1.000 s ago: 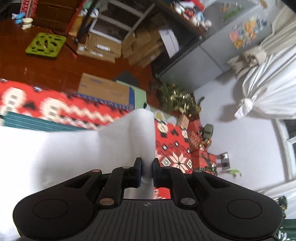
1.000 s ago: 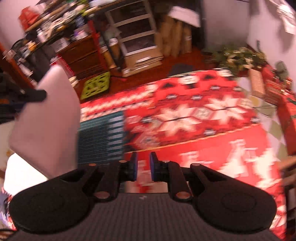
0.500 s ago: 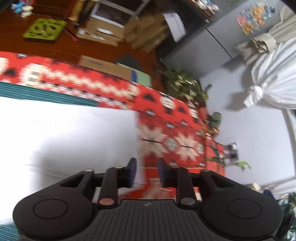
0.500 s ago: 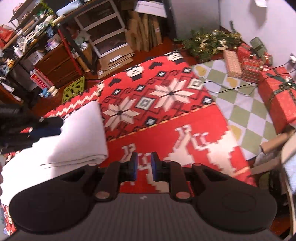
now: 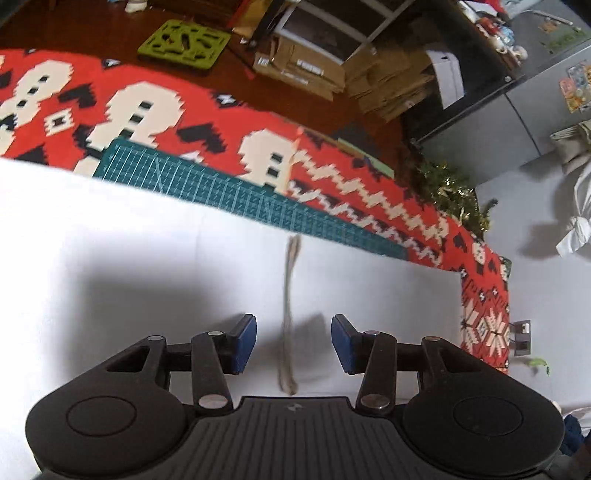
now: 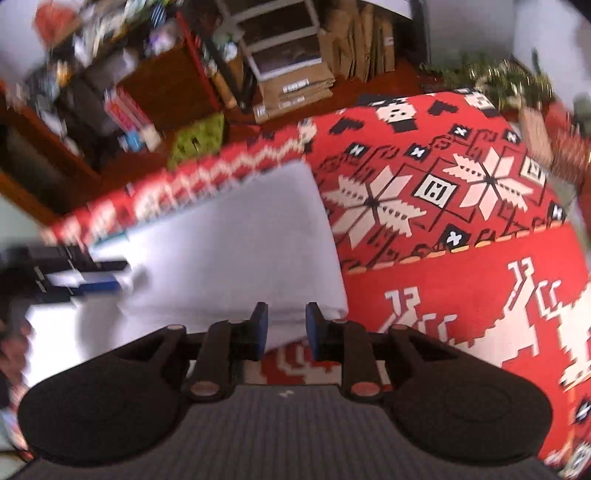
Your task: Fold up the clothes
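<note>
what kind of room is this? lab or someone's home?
Most likely a lived-in home room, decorated for Christmas. A white garment lies on a red patterned holiday blanket; flattened cardboard boxes are stacked on the wood floor, and a tinsel-trimmed evergreen stands by a magnet-covered fridge.

Red patterned blanket (image 6: 461, 288) fills the right half of the right wrist view, white snowflakes up top, blocky white figures lower down. In the left wrist view a teal cutting mat (image 5: 207, 184) runs diagonally across the middle over that blanket. Upper left there, a lime green trivet (image 5: 184, 44) lies flat on the dark wood floor (image 5: 66, 26). Flattened cardboard boxes (image 5: 303, 70) are stacked top centre, beside a white shelf unit (image 5: 332, 26). Grey fridge (image 5: 517, 114) with stickers at upper right, tinsel garland (image 5: 450, 192) just below it, white curtain (image 5: 580, 229) at the right edge.
</note>
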Motion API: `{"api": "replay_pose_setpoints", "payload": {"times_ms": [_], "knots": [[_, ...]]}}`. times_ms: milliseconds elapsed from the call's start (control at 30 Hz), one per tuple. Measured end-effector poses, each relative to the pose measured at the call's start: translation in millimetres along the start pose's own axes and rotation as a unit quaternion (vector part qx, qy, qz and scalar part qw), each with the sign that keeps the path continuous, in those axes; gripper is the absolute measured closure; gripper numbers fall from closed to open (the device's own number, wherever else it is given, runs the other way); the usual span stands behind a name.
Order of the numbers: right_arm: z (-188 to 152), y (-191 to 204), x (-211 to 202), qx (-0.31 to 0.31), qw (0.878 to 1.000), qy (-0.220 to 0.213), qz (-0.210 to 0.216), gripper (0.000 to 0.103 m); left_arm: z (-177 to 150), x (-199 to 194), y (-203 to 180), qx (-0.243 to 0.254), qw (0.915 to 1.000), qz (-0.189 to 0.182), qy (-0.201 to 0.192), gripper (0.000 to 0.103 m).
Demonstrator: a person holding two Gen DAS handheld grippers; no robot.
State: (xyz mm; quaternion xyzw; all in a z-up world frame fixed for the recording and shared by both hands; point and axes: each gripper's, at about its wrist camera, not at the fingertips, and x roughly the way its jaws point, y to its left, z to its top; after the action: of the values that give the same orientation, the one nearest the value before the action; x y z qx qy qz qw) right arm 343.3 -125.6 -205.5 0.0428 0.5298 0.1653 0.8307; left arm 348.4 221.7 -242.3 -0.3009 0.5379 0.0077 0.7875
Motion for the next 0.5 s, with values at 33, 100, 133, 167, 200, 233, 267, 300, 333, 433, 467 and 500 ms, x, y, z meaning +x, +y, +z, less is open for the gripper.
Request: {"api": "replay_pose_setpoints", "payload": {"times_ms": [33,100,133,167,200,233,267,300,333,433,467,500], "knots": [[-2.6,6.4,5.6,-0.029,0.999,0.005,-0.020,0.078,-0.3,2.4,0.3,-0.001,1.0000,-0.004,0.002,0.059],[-7.6,16.8,17.6,-0.080,0.995,0.017,-0.057,0.078,-0.7,6.8,1.1,-0.002,0.9999,-0.011,0.005,0.059],[-9.0,17.5,20.6,-0.088,0.994,0.018,-0.066,0.078,-0.9,7.9,1.4,-0.001,0.9999,-0.013,0.004,0.059],[-10.1,18.0,23.3,-0.094,0.993,0.018,-0.073,0.078,-1.1,8.6,1.4,-0.001,0.9999,-0.015,0.002,0.059],[-10.4,17.9,24.9,-0.098,0.992,0.016,-0.075,0.078,-1.1,9.1,1.4,-0.002,0.9998,-0.018,0.001,0.059],[-10.6,18.4,26.9,-0.105,0.991,0.016,-0.080,0.078,-0.1,9.8,1.6,-0.005,0.9998,-0.021,0.000,0.059],[-10.7,19.1,29.1,-0.113,0.990,0.016,-0.084,0.077,0.9,10.7,1.9,-0.007,0.9997,-0.023,-0.001,0.059],[-10.9,20.6,31.6,-0.126,0.988,0.017,-0.088,0.075,1.8,11.6,1.7,-0.009,0.9996,-0.026,-0.001,0.060],[-10.8,22.1,33.8,-0.138,0.986,0.017,-0.093,0.075,2.9,12.8,1.1,-0.010,0.9996,-0.028,-0.002,0.061],[-7.4,20.0,36.4,-0.138,0.986,0.014,-0.091,0.075,4.6,18.1,-2.8,-0.007,0.9995,-0.031,0.005,0.083],[-6.5,17.9,36.0,-0.133,0.987,0.012,-0.088,0.075,4.1,19.6,-4.6,-0.003,0.9996,-0.028,0.006,0.089],[-6.3,16.6,35.3,-0.131,0.988,0.009,-0.085,0.079,3.4,20.7,-6.5,0.000,0.9996,-0.028,0.005,0.092]]}}
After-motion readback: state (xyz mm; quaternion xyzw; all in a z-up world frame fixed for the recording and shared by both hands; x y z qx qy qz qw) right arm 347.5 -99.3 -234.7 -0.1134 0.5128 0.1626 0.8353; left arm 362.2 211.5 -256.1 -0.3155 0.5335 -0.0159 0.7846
